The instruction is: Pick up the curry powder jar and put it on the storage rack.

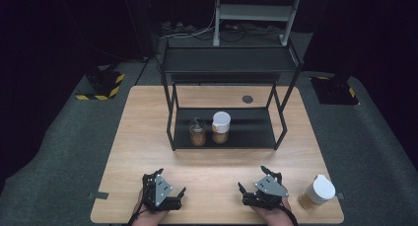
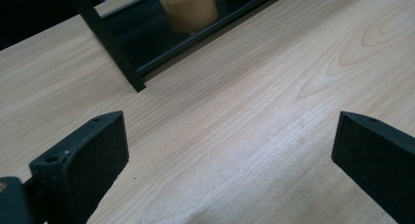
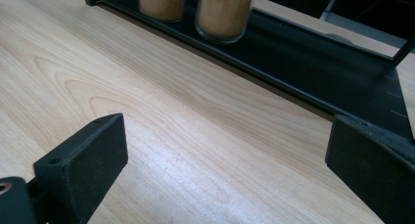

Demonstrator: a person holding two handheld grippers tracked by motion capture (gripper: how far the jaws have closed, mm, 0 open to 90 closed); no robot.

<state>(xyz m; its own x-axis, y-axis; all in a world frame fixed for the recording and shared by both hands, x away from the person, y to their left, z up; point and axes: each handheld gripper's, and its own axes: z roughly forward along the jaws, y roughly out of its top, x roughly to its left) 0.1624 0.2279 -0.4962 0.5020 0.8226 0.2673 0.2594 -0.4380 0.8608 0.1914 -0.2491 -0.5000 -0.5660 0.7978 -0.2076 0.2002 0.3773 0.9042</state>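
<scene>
Both grippers sit low at the near edge of the table [image 1: 148, 137], jaws spread wide w/ nothing but bare wood between them. Left gripper [image 1: 165, 186] is at the near-left, held by a hand [image 1: 143, 213] coming in from the bottom; its own view shows the two black jaws far apart over the tabletop, pointing toward the front-left leg of the black shelf rack [image 1: 224, 137]. Right gripper [image 1: 259, 181] is at the near-right, also gaping, aimed at the rack's bottom shelf. Nearest thing to it: a jar w/ white lid [image 1: 318, 192], brown contents, standing on the table just beside the right gripper on its outer side, close to the table's right edge, not touched. On the rack's bottom shelf stand two more jars side by side: one w/o a lid [image 1: 197, 133] on the left, one w/ a white lid [image 1: 221, 127] right next to it (both brown-filled, seen from low down in the right gripper view). Rack's upper shelf is dark; can't tell what's on it. Both grippers are well apart from the rack.
</scene>
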